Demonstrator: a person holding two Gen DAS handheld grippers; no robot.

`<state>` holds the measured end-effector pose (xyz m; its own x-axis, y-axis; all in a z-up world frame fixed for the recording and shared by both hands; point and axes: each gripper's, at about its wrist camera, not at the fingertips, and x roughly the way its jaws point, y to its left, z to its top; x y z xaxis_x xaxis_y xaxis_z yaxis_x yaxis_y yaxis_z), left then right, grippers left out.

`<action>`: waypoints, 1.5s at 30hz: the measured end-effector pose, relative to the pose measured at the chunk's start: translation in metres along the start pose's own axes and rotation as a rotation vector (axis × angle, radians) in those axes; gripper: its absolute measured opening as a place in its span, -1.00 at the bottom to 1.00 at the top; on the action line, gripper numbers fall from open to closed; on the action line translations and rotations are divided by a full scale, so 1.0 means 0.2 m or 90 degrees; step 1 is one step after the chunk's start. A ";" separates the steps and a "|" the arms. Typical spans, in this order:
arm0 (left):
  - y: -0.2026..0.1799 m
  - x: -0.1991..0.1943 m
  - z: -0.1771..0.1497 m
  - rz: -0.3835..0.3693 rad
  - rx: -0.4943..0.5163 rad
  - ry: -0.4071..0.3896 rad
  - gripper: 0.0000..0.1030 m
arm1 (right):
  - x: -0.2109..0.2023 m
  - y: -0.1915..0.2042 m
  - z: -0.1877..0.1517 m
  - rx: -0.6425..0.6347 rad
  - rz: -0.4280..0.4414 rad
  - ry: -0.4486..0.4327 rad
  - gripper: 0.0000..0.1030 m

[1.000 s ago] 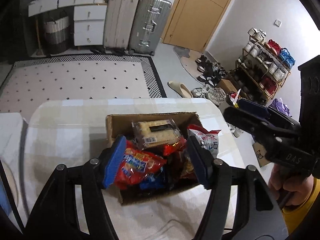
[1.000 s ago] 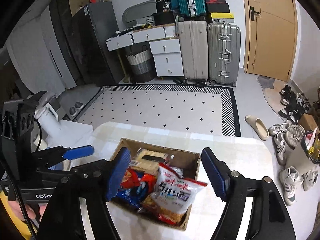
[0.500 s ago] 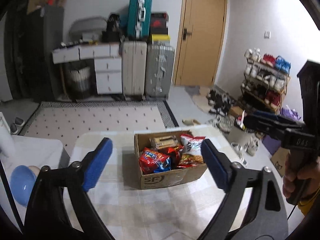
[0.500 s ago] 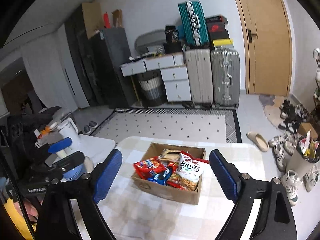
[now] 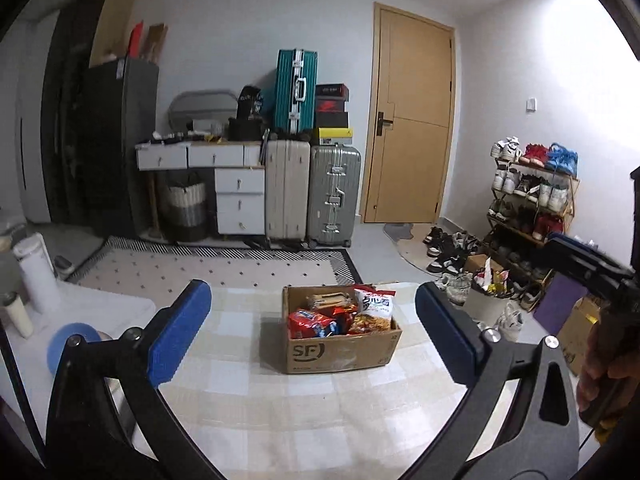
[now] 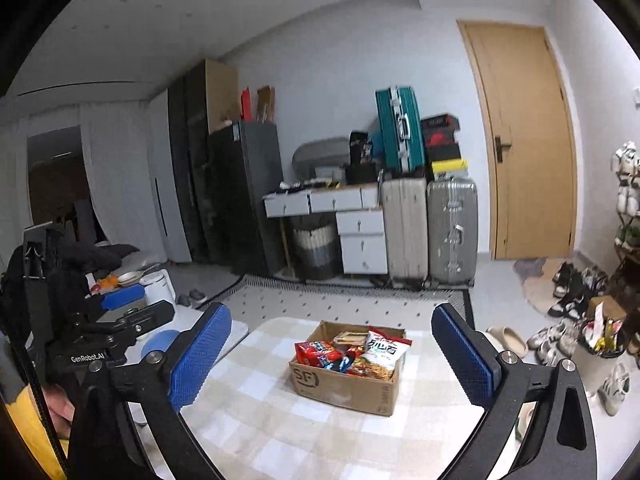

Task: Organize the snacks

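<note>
Cardboard box [image 5: 340, 346] sits mid-tabletop toward the far edge, packed with snack bags [image 6: 352, 354]; nothing lies loose on the checked cloth [image 5: 280, 420]. Left gripper [image 5: 316, 336] and right gripper [image 6: 332, 356] hang wide open, empty, so the task looks nearly finished

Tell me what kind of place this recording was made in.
Most likely a lived-in home, probably a combined living and entry room. A shoe rack stands loaded near the wooden door, suitcases are stacked by white drawers, and the cardboard box of snacks sits on a low checked table.
</note>
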<state>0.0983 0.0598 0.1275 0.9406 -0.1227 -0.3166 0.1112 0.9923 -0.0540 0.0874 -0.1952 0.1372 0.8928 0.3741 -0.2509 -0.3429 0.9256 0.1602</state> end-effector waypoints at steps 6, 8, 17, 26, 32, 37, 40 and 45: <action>0.01 -0.25 -0.12 0.025 0.020 -0.035 0.98 | -0.19 -0.03 -0.16 -0.001 -0.015 -0.036 0.99; 0.04 -0.27 -0.15 0.032 0.018 -0.040 0.98 | -0.20 -0.05 -0.20 -0.009 -0.020 -0.033 0.99; 0.22 -0.27 -0.41 0.061 -0.019 -0.052 0.98 | -0.21 -0.15 -0.47 -0.009 -0.043 -0.050 0.99; 0.25 0.21 -0.84 0.070 -0.004 0.003 0.98 | 0.10 -0.20 -0.85 -0.031 -0.075 -0.041 0.99; 0.23 0.60 -1.06 0.052 -0.008 0.026 0.98 | 0.36 -0.22 -1.04 -0.029 -0.080 -0.031 0.99; 0.24 0.78 -1.18 0.067 -0.010 0.008 0.98 | 0.52 -0.27 -1.11 -0.014 -0.076 -0.014 0.99; 0.22 0.87 -1.24 0.062 0.000 -0.002 0.98 | 0.57 -0.27 -1.16 -0.031 -0.100 -0.008 0.99; 0.22 0.94 -1.26 0.065 0.002 0.000 0.98 | 0.64 -0.30 -1.18 -0.024 -0.112 0.017 0.99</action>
<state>0.1988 0.0765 -0.1727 0.9470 -0.0214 -0.3206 0.0162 0.9997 -0.0188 0.1528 -0.1887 -0.1291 0.9320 0.2078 -0.2969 -0.1937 0.9781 0.0763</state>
